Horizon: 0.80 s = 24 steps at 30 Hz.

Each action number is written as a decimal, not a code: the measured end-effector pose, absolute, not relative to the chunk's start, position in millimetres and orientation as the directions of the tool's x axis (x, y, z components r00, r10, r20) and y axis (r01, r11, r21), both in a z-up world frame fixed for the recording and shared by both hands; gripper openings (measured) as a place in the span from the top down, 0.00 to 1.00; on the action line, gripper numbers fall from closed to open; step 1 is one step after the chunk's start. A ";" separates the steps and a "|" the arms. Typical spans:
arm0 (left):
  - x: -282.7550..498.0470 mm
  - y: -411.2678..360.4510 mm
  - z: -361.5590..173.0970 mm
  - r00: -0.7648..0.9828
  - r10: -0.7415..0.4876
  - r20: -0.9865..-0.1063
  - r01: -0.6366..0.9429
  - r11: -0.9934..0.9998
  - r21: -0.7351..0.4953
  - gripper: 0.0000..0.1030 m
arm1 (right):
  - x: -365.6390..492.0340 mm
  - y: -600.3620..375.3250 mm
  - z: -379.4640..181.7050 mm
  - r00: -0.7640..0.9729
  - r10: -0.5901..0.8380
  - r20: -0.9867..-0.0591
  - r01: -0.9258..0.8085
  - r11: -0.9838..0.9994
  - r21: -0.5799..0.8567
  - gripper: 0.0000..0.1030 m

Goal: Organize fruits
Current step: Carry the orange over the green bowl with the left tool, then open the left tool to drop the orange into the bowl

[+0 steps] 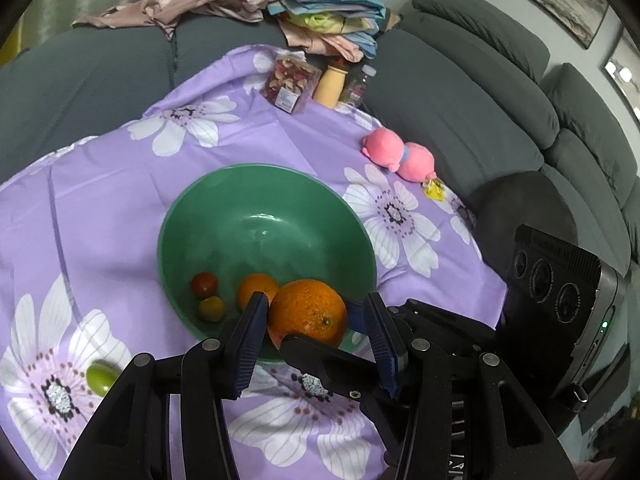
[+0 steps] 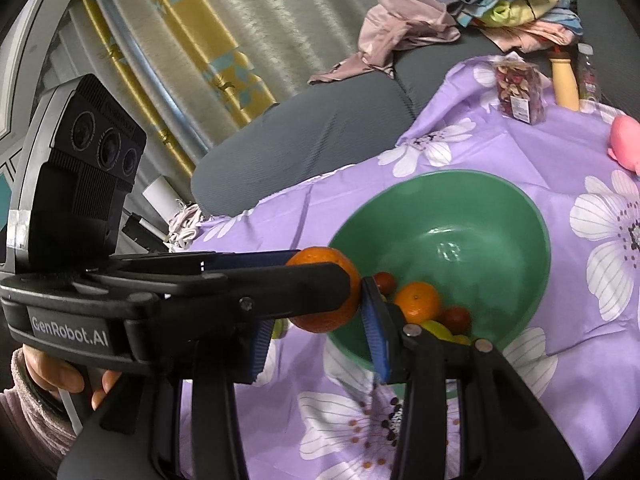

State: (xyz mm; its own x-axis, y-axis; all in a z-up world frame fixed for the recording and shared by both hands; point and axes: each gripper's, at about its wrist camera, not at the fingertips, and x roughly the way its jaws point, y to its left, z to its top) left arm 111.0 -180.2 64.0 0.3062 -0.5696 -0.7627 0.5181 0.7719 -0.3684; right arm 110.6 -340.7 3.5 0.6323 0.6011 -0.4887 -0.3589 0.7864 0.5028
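— What lay at the far left?

— A small green fruit (image 1: 100, 378) on the purple floral cloth (image 1: 120, 208), apart from the green bowl (image 1: 224, 184).

— And inside the bowl?

— A red cherry tomato (image 1: 204, 284), a yellowish one (image 1: 212, 308) touching it, then a mandarin (image 1: 256, 290), all against the near wall.

— Where was the orange (image 1: 308, 312)?

— In the air over the bowl's near rim, just right of the mandarin. The left gripper (image 1: 316, 300) was clenched on it, its left pad pressed to the peel.

— The right gripper (image 2: 316, 304)?

— It crossed the left one at the same orange. One pad touched the fruit's right edge; the other was hidden behind the left gripper's finger, so I could not tell whether it gripped.

— Anything further right?

— At the cloth's back edge a bag of dried fruit (image 1: 290, 84), a beige bottle (image 1: 330, 86) and a clear bottle (image 1: 358, 84); nearer, a pink plush toy (image 1: 398, 154) with a yellow wrapper (image 1: 434, 190) beside it. A grey sofa (image 1: 480, 120) ran behind.
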 end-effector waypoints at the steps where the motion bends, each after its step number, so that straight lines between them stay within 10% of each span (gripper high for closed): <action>1: 112.5 -181.5 62.1 0.302 -0.569 -0.765 0.518 0.772 -0.369 0.52 | 111.9 -342.0 1.1 0.631 0.600 -0.492 -0.354 0.787 0.505 0.60; 24: 132.3 -188.3 44.2 0.250 -0.603 -0.757 0.471 0.759 -0.449 0.52 | 126.7 -350.8 -18.0 0.624 0.559 -0.545 -0.276 0.811 0.516 0.58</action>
State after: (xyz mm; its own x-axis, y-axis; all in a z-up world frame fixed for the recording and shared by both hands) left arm 132.3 -188.3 44.2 0.2501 -0.6034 -0.7572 0.4713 0.7590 -0.4492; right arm 126.7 -350.8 -18.0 0.6244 0.5592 -0.5453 -0.2762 0.8111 0.5156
